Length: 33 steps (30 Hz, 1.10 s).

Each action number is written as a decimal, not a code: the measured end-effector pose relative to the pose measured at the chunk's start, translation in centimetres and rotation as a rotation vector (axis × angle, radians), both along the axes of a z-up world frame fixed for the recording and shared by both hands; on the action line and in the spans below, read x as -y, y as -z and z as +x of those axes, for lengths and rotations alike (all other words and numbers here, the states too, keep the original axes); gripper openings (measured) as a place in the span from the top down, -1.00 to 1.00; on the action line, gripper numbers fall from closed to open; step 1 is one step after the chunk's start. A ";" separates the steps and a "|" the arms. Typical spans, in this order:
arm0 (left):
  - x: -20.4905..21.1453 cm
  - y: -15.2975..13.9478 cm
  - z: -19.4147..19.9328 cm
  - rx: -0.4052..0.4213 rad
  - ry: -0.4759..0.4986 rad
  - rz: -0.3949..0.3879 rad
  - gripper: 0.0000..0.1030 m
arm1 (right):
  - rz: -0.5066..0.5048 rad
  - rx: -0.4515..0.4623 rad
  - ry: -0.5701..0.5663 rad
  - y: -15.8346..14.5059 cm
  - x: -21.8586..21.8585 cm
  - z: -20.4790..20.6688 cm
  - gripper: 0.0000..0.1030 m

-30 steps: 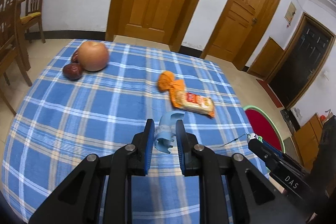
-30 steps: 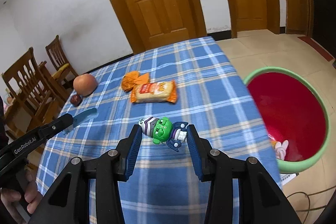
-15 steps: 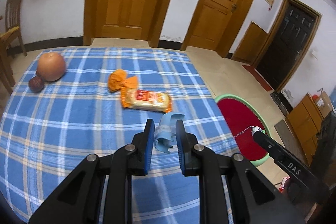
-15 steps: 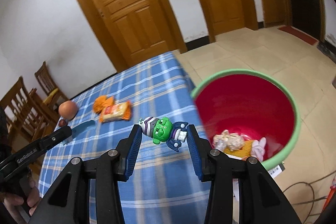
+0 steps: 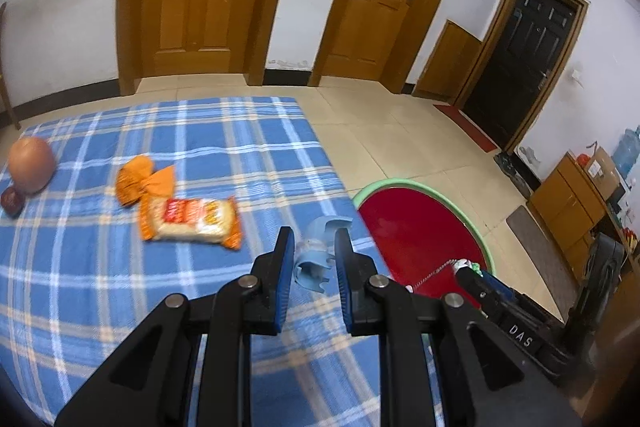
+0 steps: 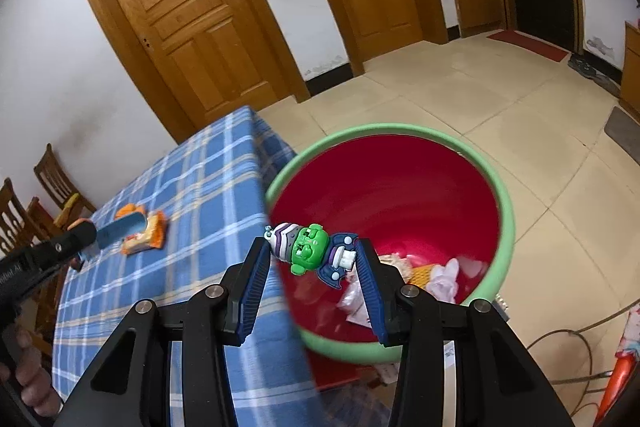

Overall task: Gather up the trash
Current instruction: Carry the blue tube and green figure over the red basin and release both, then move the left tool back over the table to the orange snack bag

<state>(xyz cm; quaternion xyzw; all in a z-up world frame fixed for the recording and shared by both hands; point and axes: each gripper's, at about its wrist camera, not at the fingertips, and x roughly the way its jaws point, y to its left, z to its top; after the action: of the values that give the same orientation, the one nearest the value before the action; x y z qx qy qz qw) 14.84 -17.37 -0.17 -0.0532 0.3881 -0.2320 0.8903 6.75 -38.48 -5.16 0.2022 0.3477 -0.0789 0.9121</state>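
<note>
My left gripper [image 5: 312, 247] is shut on a pale blue plastic piece [image 5: 318, 255] and holds it above the right edge of the blue checked table [image 5: 100, 267]. My right gripper [image 6: 312, 259] is shut on a green and purple toy figure [image 6: 308, 251] and holds it over the red bin with a green rim [image 6: 504, 211], which has several bits of trash inside. The bin also shows in the left wrist view [image 5: 486, 251]. A snack packet [image 5: 188, 219] and an orange wrapper [image 5: 140, 181] lie on the table.
An apple [image 5: 31, 165] and a dark red fruit [image 5: 11, 201] sit at the table's far left. Wooden chairs [image 6: 48, 183] stand beyond the table. Wooden doors line the wall. A low cabinet [image 5: 576, 207] stands at the right, and cables [image 6: 580, 343] lie on the floor.
Both grippers have swung right, from over the table toward the bin. The right gripper with the toy now hangs over the bin's opening. Both grips are unchanged.
</note>
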 end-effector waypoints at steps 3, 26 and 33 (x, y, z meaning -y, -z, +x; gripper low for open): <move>1.8 0.4 0.8 -0.010 0.024 0.001 0.62 | 0.006 -0.003 0.015 0.5 1.1 0.0 0.10; 11.0 4.7 2.5 -0.083 0.178 0.046 0.61 | 0.050 -0.004 0.125 1.9 6.6 -1.6 0.03; 10.2 4.3 2.4 -0.075 0.161 0.053 0.47 | 0.061 -0.008 0.129 2.0 6.6 -1.5 0.00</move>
<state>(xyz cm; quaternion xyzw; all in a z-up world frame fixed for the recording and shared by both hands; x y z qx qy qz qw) 17.23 -27.55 -4.52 -0.0069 0.4302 -0.2904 0.8547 5.22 -45.08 -7.12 0.2514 0.3400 -0.1277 0.8972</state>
